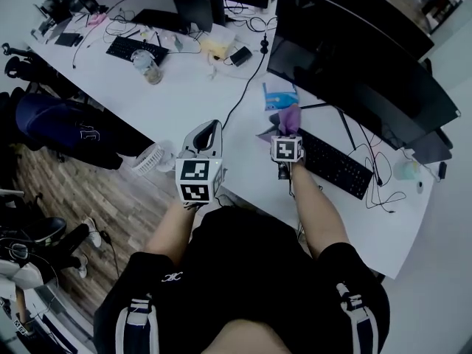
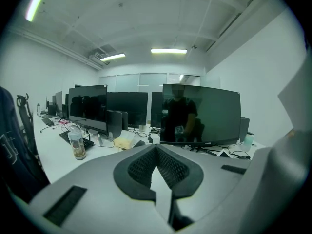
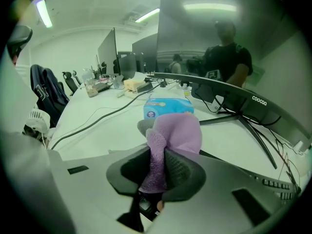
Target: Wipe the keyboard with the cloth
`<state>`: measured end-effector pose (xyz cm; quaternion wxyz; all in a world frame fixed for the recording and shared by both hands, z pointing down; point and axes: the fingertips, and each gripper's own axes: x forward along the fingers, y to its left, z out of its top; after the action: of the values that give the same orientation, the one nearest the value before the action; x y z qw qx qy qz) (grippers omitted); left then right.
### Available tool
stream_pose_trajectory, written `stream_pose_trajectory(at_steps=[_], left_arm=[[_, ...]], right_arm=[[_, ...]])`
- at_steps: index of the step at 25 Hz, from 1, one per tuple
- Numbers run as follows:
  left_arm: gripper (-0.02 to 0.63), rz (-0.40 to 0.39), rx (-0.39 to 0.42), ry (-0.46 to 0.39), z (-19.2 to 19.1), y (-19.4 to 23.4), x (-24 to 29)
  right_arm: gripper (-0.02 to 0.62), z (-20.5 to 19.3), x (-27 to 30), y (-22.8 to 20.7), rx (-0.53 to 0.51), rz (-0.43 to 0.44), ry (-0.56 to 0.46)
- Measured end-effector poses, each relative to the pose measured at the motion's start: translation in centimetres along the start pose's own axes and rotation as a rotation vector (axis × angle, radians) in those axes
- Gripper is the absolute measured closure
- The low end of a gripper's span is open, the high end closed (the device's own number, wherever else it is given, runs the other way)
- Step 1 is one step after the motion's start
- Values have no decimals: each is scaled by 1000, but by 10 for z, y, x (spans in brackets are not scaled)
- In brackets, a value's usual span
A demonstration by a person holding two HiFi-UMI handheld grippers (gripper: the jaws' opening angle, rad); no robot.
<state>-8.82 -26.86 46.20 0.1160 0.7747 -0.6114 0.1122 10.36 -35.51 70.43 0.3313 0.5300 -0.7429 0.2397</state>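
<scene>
A person in dark clothes stood at a white desk [image 1: 199, 87], holding a gripper in each hand. The right gripper [image 3: 163, 165] had its jaws clamped on a purple cloth [image 3: 178, 133], which bunched up above the tips. It hovered just over the near left end of the black keyboard [image 1: 336, 166]; whether the cloth touched the keys could not be told. The keyboard lay in front of a large dark monitor [image 1: 354, 65], with a blue tissue pack [image 1: 278, 94] near its left end. The left gripper [image 2: 157, 150] was held off to the left over the desk edge, its jaws pressed together with nothing between them.
</scene>
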Motion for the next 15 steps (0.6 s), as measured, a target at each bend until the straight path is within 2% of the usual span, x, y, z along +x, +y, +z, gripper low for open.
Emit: stream_pose_trajectory(at_steps=[2, 5, 10, 15], left_arm=[[594, 1, -5, -11, 5, 1, -2], [595, -8, -12, -26, 9, -2, -2], [595, -26, -30, -58, 17, -16, 3], [594, -87, -23, -79, 27, -52, 15]], right_arm=[[505, 6, -5, 1, 13, -1, -29], [505, 25, -27, 0, 20, -7, -139], [505, 83, -111, -7, 48, 3, -425], [505, 131, -211, -31, 76, -26, -682]])
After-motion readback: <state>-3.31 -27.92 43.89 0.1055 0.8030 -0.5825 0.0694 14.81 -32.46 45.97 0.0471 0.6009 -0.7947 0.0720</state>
